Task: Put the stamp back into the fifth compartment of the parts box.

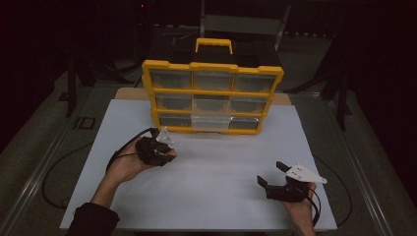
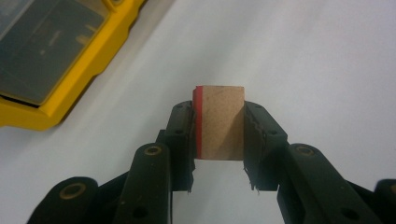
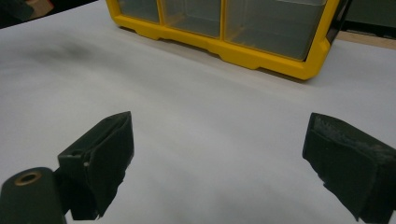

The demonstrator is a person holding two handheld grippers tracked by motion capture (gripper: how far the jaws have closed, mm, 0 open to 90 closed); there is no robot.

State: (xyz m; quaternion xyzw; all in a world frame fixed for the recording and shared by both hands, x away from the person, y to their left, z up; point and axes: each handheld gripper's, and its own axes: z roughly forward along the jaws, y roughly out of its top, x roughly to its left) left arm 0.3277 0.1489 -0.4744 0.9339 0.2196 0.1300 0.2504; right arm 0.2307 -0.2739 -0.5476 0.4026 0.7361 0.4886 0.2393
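A yellow and black drawer organizer (image 1: pixel 212 88) stands at the back of the white table sheet (image 1: pixel 211 172), with clear drawers in three rows. Its bottom middle drawer (image 1: pixel 210 122) is pulled out a little. My left gripper (image 1: pixel 164 145) hovers just in front of the organizer's lower left corner (image 2: pixel 28 119). It is shut on a small wooden block with a red edge (image 2: pixel 220 122), which sits squarely between the jaws. My right gripper (image 1: pixel 273 173) rests near the front right of the sheet, wide open with nothing between its fingers (image 3: pixel 100 158).
The organizer's yellow carry handle (image 1: pixel 214 45) sticks up behind it. Dark floor and black stand legs (image 1: pixel 74 83) surround the table. Open white sheet lies between the two grippers and in front of the organizer (image 3: pixel 224 32).
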